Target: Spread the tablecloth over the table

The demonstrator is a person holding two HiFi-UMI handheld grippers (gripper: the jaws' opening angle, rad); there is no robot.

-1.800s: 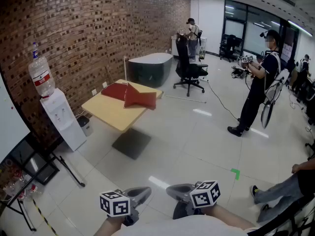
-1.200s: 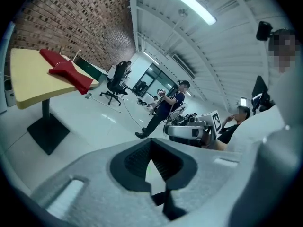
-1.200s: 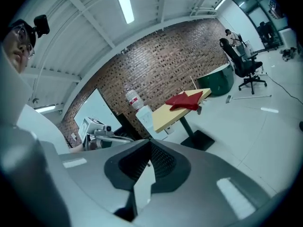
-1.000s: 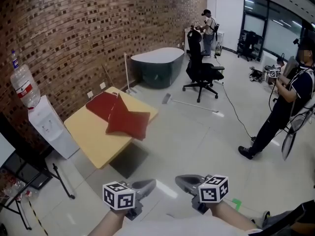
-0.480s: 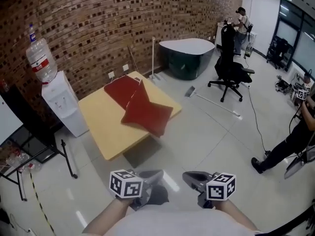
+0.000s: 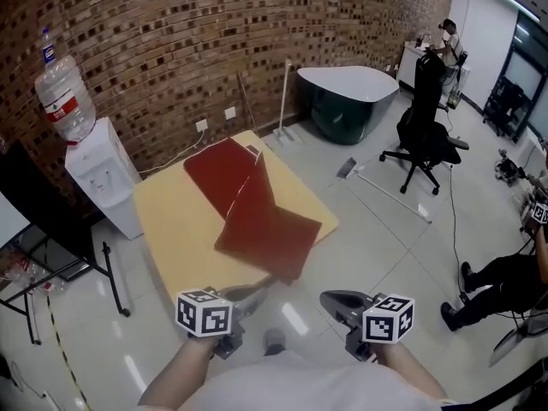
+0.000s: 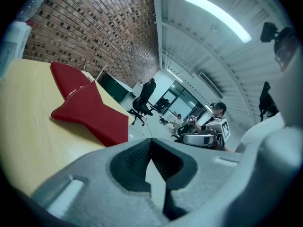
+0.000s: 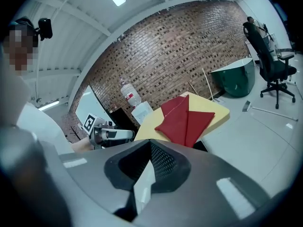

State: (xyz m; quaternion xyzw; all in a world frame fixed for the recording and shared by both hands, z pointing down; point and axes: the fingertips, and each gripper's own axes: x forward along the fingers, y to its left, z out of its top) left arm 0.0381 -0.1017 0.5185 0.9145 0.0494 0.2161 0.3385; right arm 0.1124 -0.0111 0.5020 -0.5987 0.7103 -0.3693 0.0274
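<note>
- Grey-jawed, our left gripper [image 6: 249,294] and right gripper [image 6: 337,299] are both closed, holding nothing.
- Ahead of them, the folded red tablecloth [image 6: 257,217] lies on the yellow table [image 6: 175,225].
- Farther left stands a water dispenser [image 6: 103,182].

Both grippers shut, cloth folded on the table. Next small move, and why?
Probably open both sets of jaws while bringing them in toward the cloth's near corner. The left gripper and right gripper are shut and empty, short of the table. The red tablecloth lies folded and untouched, its near corner at the table's near edge, so nothing can be gripped yet.
</note>
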